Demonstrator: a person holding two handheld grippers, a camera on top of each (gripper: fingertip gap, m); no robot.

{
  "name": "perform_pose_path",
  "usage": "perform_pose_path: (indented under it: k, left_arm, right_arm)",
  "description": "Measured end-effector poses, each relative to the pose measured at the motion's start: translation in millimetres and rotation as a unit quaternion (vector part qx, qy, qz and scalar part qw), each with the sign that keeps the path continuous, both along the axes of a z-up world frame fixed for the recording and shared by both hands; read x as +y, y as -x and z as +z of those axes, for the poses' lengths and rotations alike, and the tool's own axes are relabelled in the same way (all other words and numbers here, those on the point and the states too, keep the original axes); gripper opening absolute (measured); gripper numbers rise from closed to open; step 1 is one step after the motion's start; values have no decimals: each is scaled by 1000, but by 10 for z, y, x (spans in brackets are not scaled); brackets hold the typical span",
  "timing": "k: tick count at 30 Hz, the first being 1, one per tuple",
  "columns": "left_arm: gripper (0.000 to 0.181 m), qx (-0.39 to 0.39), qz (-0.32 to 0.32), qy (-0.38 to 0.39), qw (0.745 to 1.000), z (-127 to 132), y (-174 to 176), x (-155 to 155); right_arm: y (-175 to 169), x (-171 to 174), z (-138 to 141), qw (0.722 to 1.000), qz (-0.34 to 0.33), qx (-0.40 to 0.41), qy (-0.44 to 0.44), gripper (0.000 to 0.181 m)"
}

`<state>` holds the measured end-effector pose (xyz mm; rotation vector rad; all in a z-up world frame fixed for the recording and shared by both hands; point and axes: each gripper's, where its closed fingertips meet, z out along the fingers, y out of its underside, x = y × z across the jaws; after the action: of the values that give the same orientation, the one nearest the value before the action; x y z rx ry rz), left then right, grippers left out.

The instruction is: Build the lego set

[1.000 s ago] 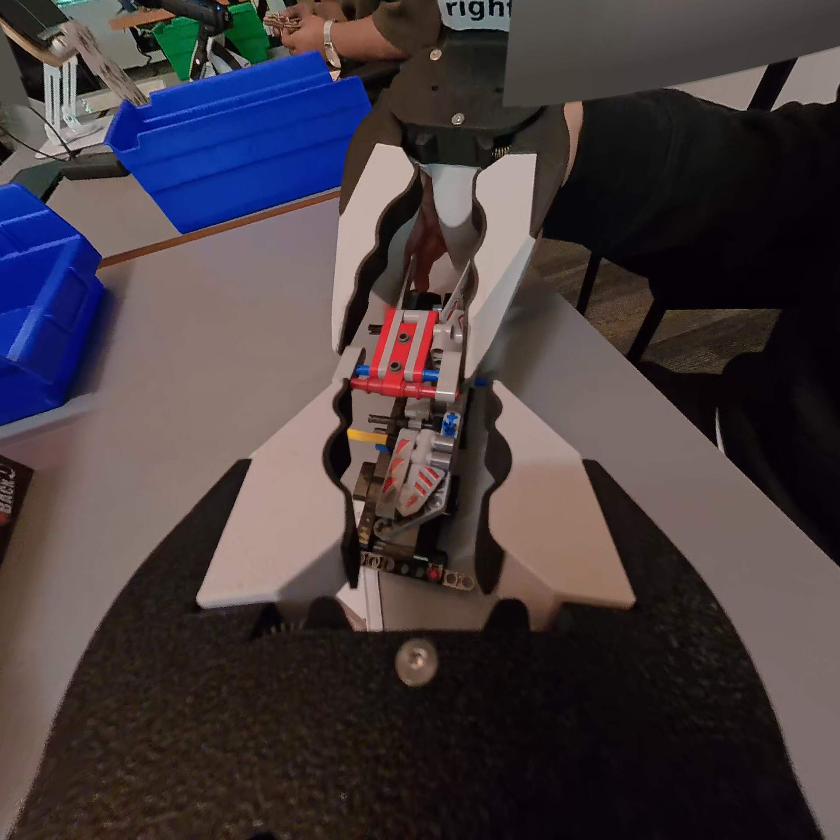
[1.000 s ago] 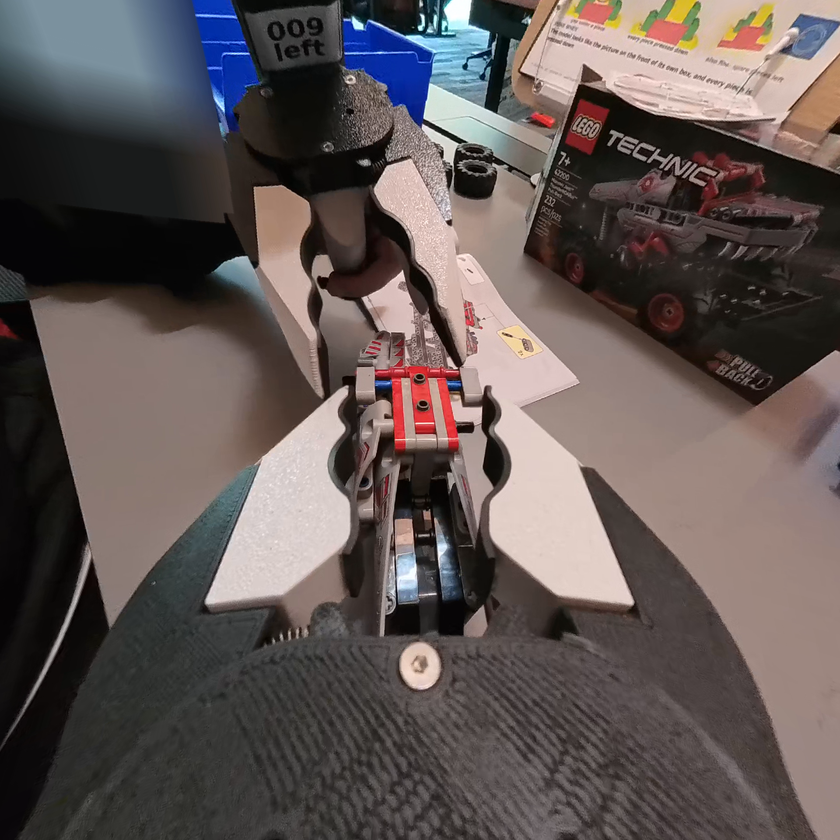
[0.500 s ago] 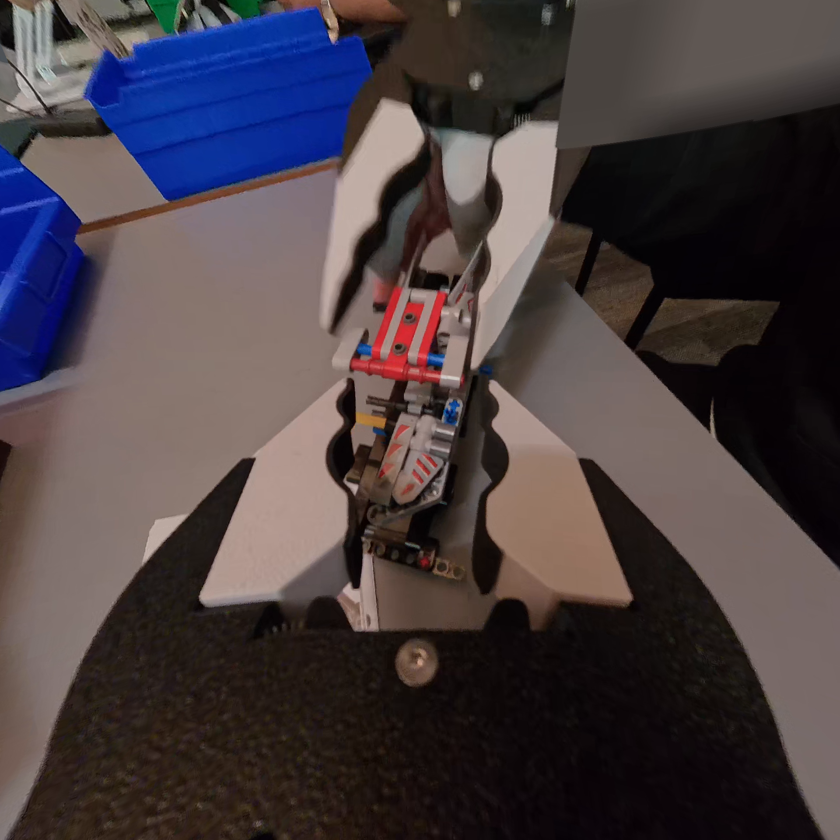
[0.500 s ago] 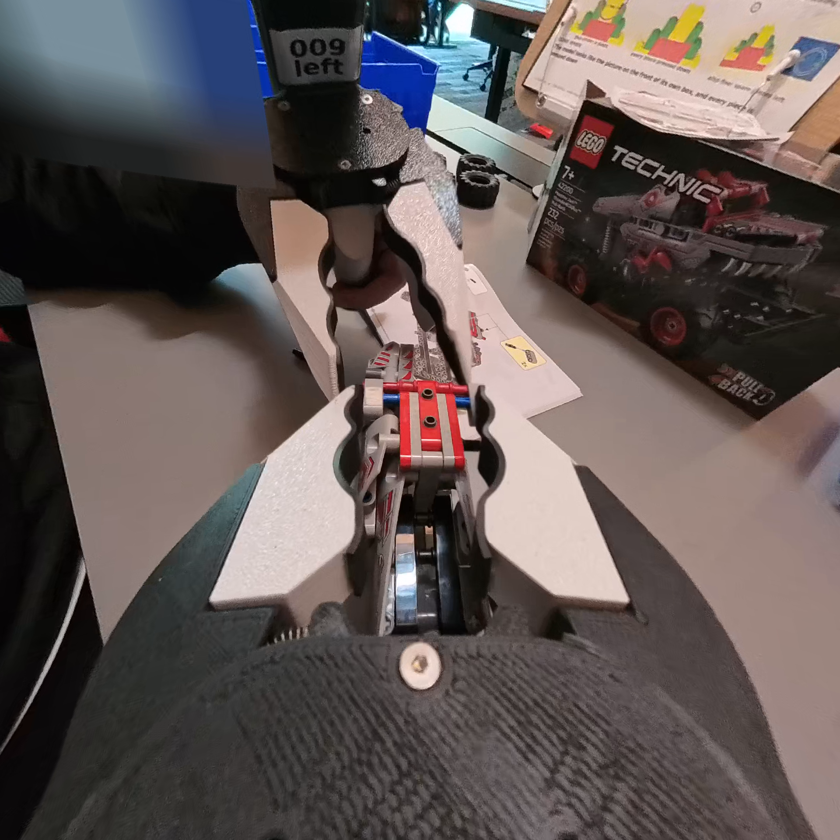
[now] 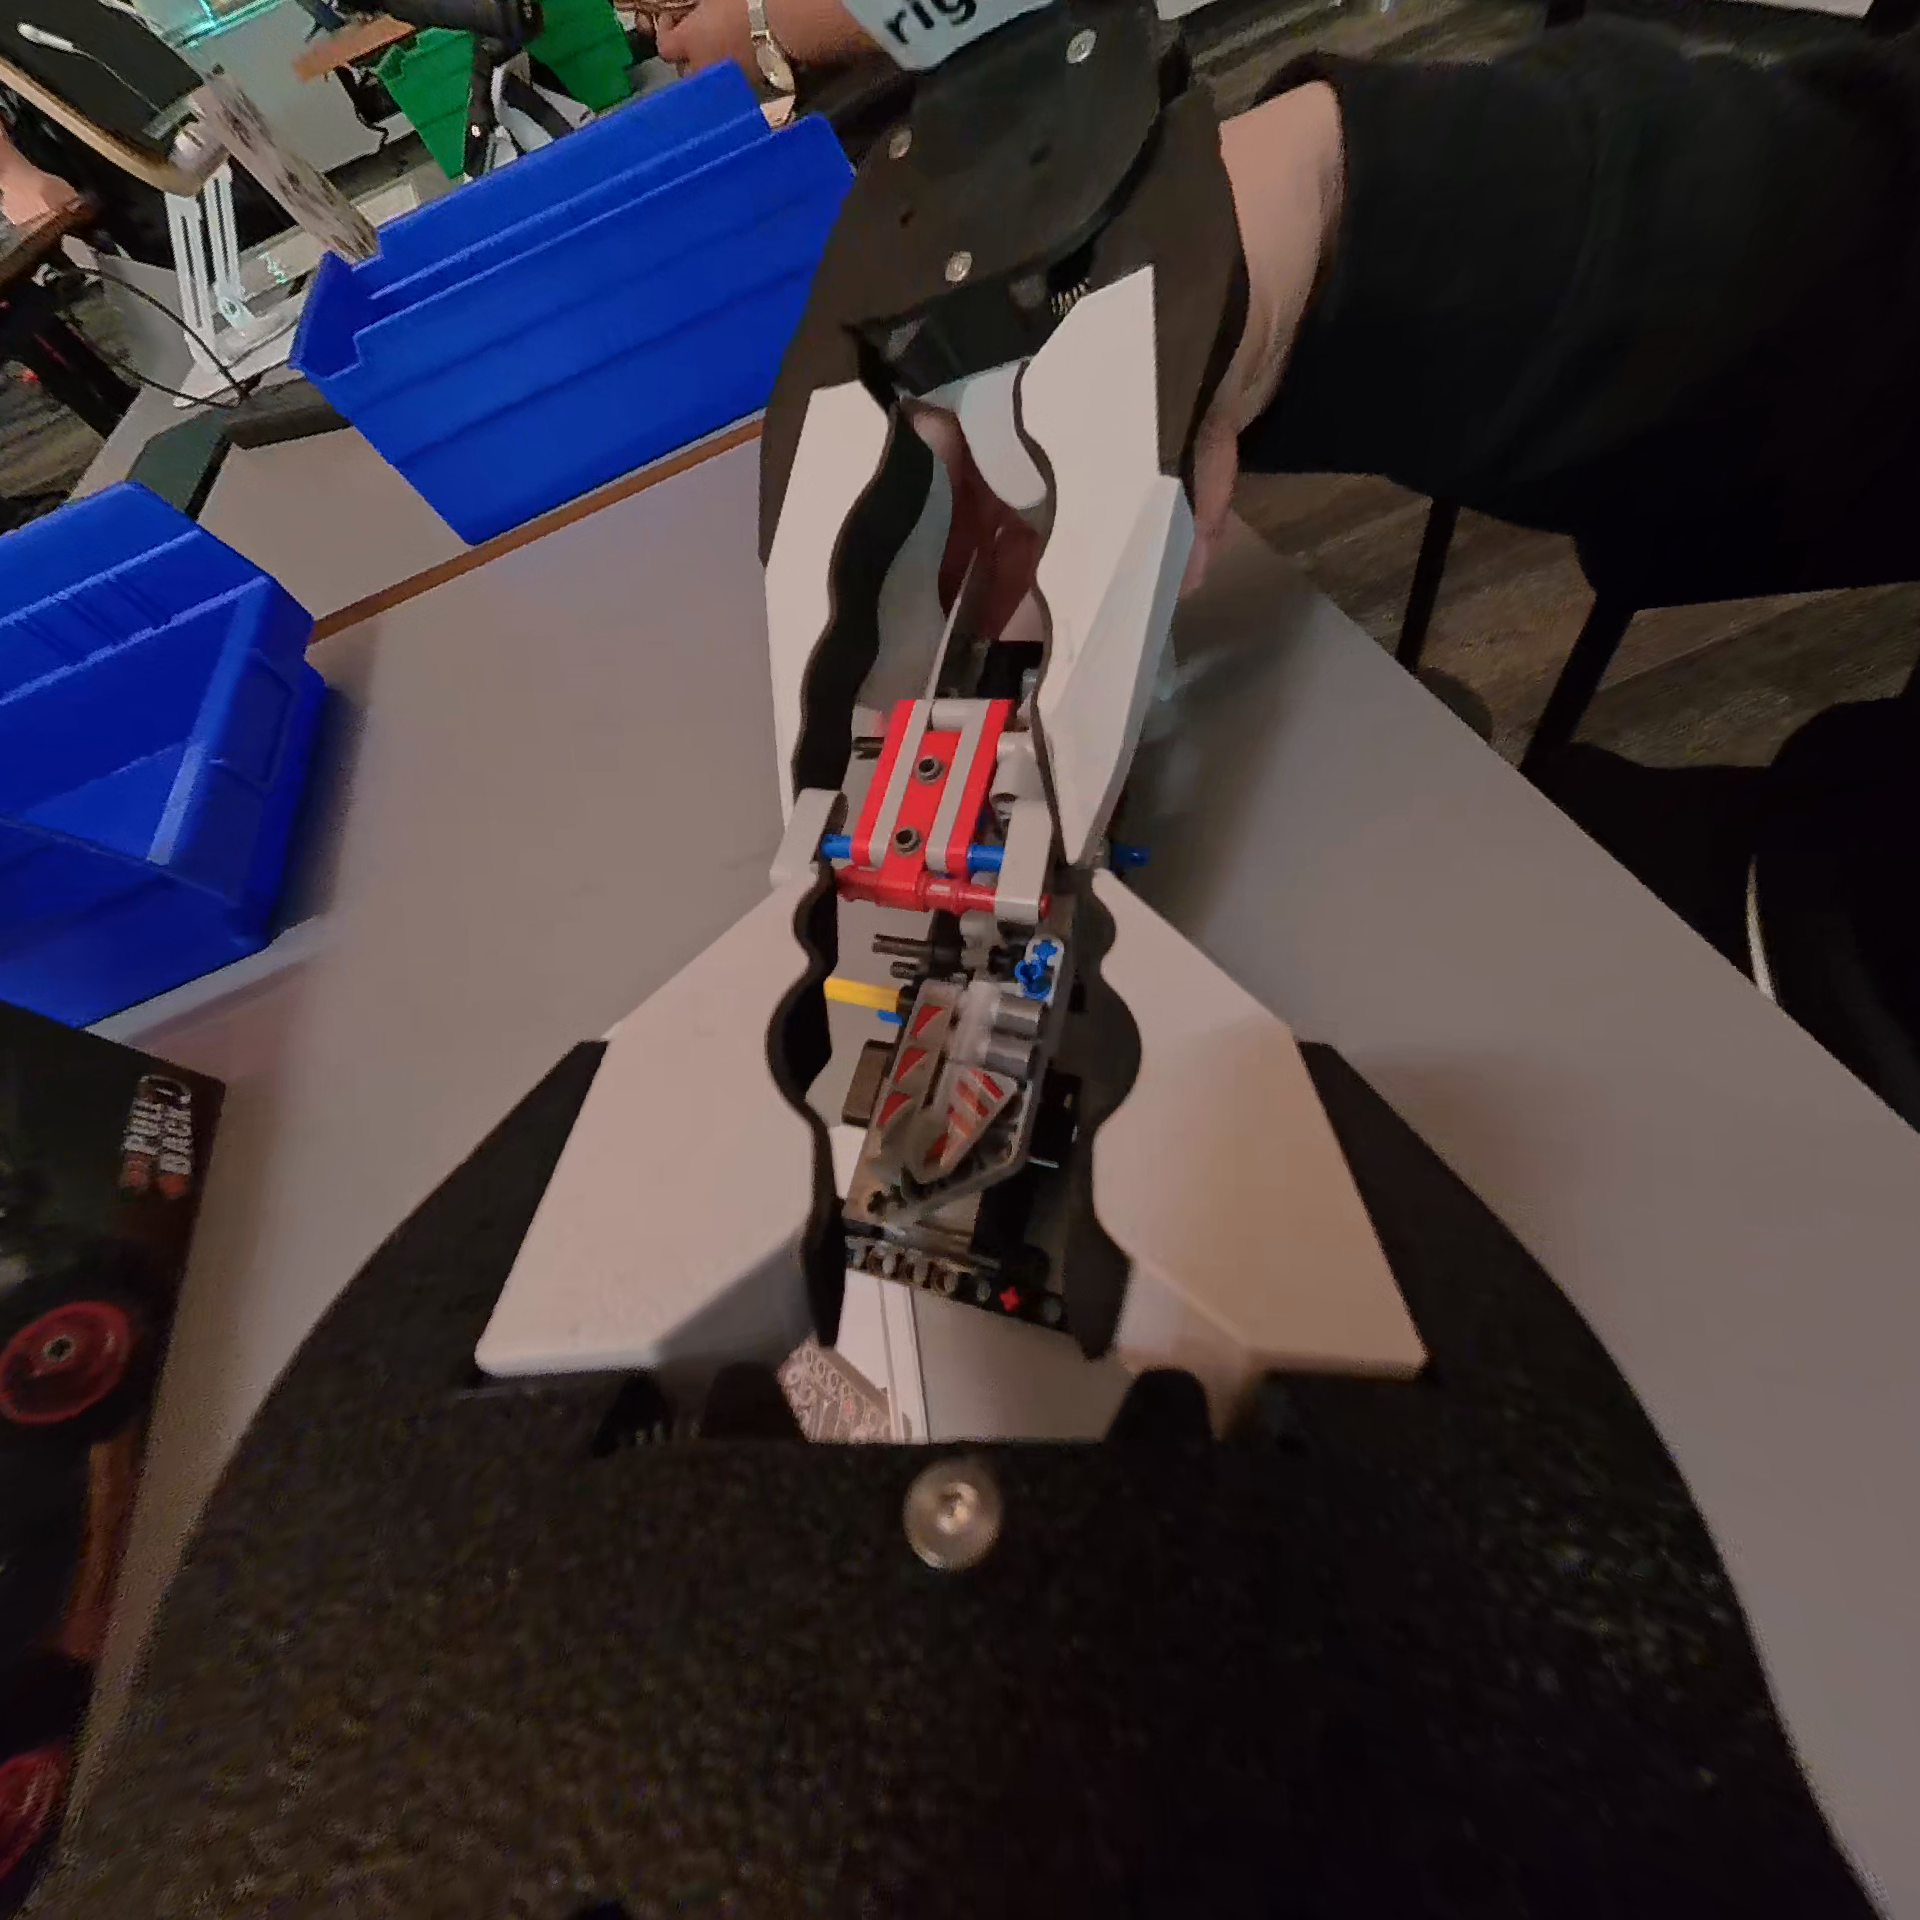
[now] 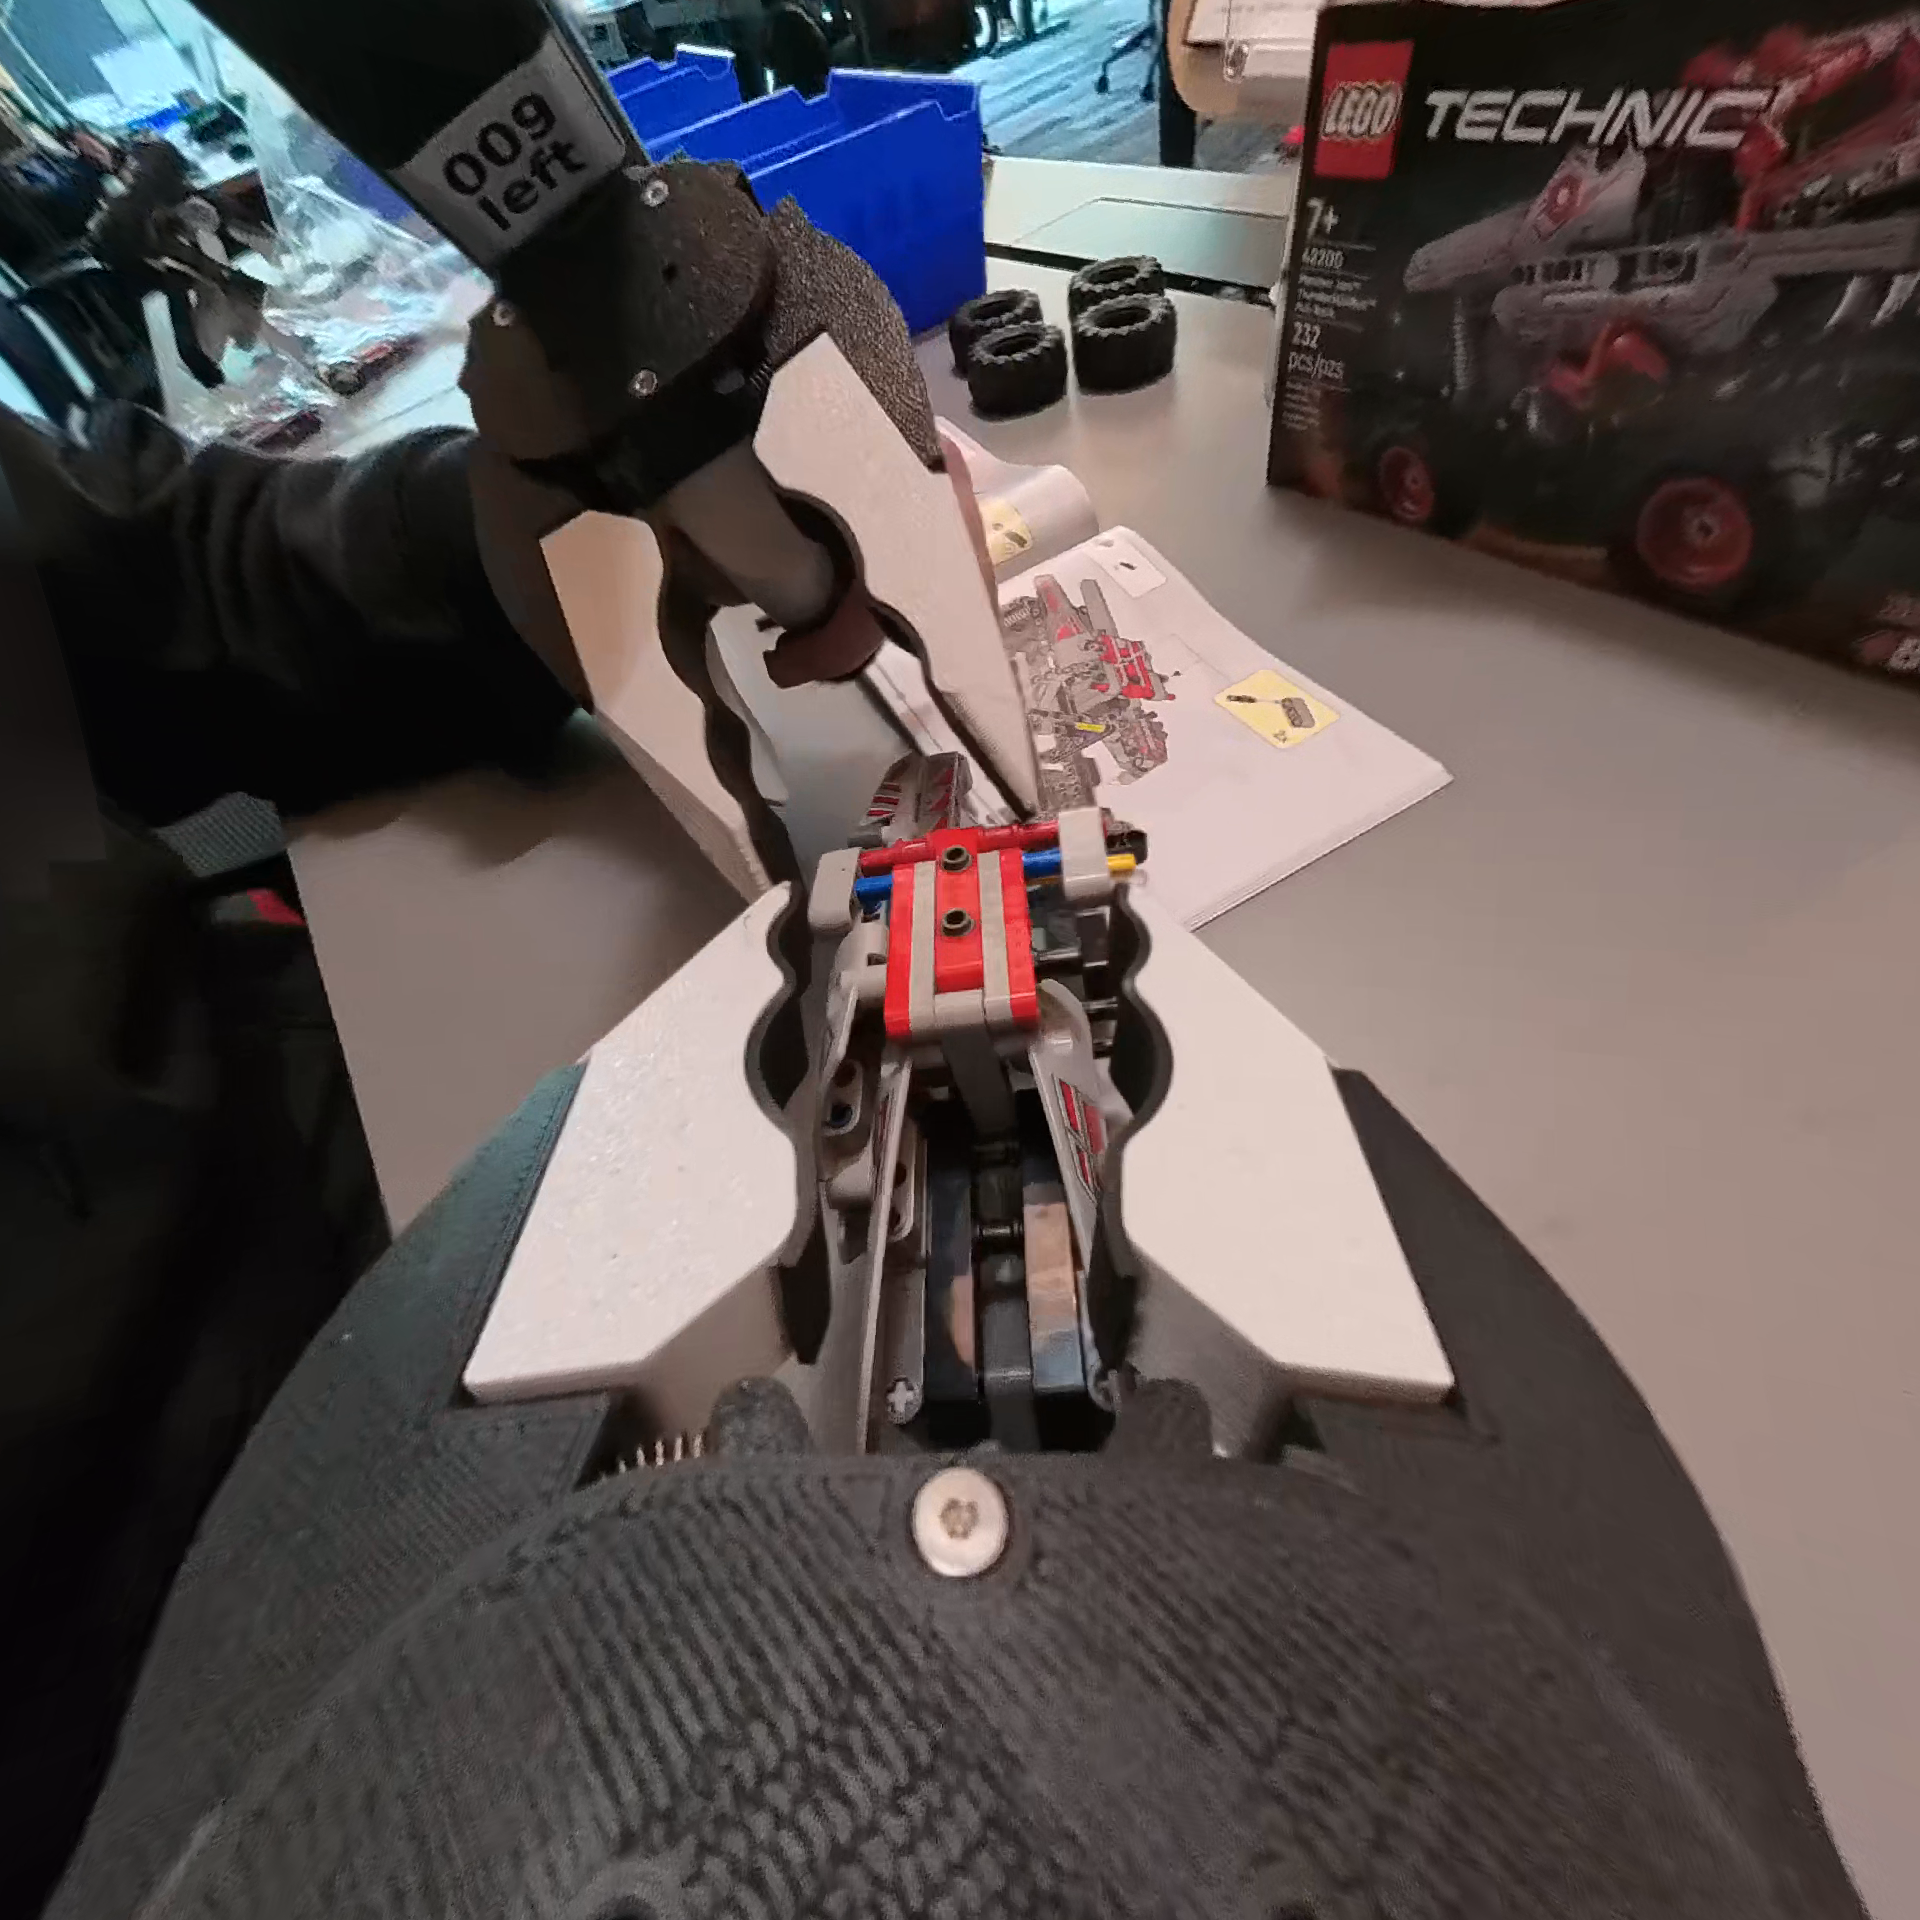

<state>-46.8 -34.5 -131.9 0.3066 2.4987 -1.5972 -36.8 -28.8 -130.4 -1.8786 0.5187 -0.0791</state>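
Item: model (image 5: 940,997), a part-built chassis of grey, black and red beams with blue and yellow pins and a red-and-grey panel on top. Held in the air above the desk (image 5: 540,790), near its corner by the seated person, between both grippers.

Handling (a judgement): light and rigid along its beams, but only friction-pinned, so sub-assemblies could pop off under twist or a hard squeeze. The slanted striped panels and the protruding pins look the weakest places. Best taken by the long side beams, flat against the fingers, not by the panel or the pin ends.

Left gripper (image 5: 951,1049): fingers pressed onto the model's flanks at the striped-panel end, pinching it.

Right gripper (image 6: 951,1039): fingers closed on the opposite end, around the side beams below the red panel. The two grippers meet nose to nose, fingertips close to touching.

Surroundings, outward:
- Booklet (image 6: 1226,727), open, flat on the desk just beyond the model.
- Four tyres (image 6: 1060,332), black, loose, grouped farther along the desk.
- Box (image 6: 1621,312), dark, standing upright toward the far right of the desk.
- Blue bins (image 5: 582,301), along the desk's far edge and left side (contents not visible).

Status (judged): wheels unfitted, so the build is partway.
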Motion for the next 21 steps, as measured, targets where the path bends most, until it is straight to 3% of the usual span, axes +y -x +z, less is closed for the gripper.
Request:
perform_pose_path:
  k: [9,21]
  left_arm:
    - [43,-2,1,-5,1000,-4,13,-4]
    - [42,-20,11,-13,1000,-17,2,-16]
  right_arm:
    - [6,-5,31,996,3,-73,46,56]
    - [6,-12,20,993,11,-96,65,55]
